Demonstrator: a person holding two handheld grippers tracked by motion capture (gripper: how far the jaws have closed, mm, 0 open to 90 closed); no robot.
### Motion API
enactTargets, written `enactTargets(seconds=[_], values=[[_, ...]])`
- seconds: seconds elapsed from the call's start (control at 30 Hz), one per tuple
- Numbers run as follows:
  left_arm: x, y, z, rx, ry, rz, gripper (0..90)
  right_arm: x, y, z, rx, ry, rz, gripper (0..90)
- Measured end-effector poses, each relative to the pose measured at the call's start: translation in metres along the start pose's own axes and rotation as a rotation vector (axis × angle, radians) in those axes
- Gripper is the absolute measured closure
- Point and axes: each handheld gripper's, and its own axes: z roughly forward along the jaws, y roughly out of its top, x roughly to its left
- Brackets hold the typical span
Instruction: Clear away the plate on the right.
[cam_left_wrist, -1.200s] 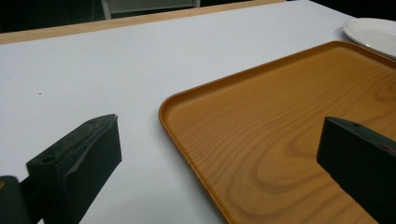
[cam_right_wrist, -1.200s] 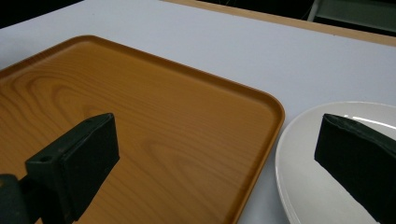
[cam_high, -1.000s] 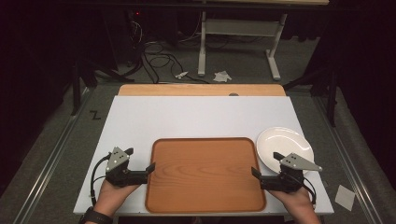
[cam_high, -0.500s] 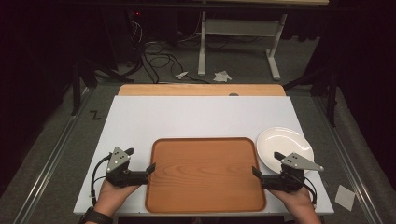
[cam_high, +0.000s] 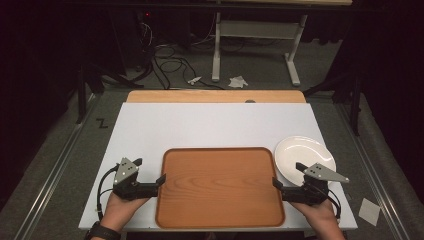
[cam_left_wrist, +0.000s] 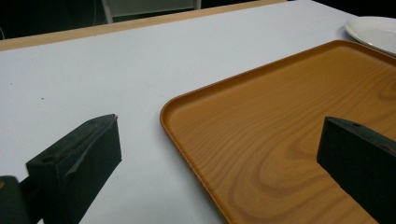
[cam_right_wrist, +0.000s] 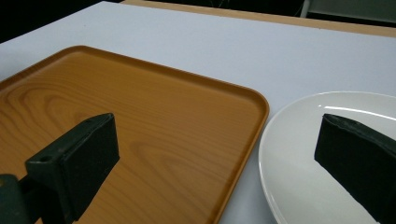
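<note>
Pretty much nothing has moved in the last second: the wooden tray (cam_high: 220, 187) sits at the table's (cam_high: 210, 125) near edge, white plate (cam_high: 305, 160) touching its right side. Left gripper (cam_high: 159, 181) and right gripper (cam_high: 276, 184) both hang wide open straddling the tray's side rims, gripping nothing, so a two-handed lift looks likely next.

A white table (cam_high: 210, 125) bears a wooden tray (cam_high: 219, 185) (plate (cam_high: 300, 155) just beside).

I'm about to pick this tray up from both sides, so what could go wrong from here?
1. The white round plate lies close beside the orange wood-grain tray, right by the right gripper; closing there could knock the plate.
2. Both the right and left gripper are open at opposite edges; uneven grips might tilt the tray.
</note>
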Motion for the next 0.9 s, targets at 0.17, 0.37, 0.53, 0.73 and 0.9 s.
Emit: enactTargets(seconds=[0.17, 0.37, 0.53, 0.73, 0.9], values=[[0.001, 0.001, -0.002, -0.019, 0.003, -0.005, 0.3, -0.005, 0.001, -0.004, -0.022, -0.011, 0.004, 1.4], [0.002, 0.003, -0.006, -0.046, -0.003, -0.02, 0.3, -0.015, 0.003, -0.018, -0.076, -0.044, 0.031, 1.4], [0.003, 0.005, -0.007, -0.084, -0.004, -0.031, 0.5, -0.029, 0.002, -0.031, -0.113, -0.09, 0.077, 1.8], [0.004, 0.006, -0.004, -0.104, -0.004, -0.022, 0.5, -0.048, -0.003, -0.045, -0.152, -0.151, 0.12, 2.3], [0.004, 0.008, -0.002, -0.099, -0.002, -0.009, 0.5, -0.056, -0.008, -0.051, -0.15, -0.176, 0.152, 3.8]])
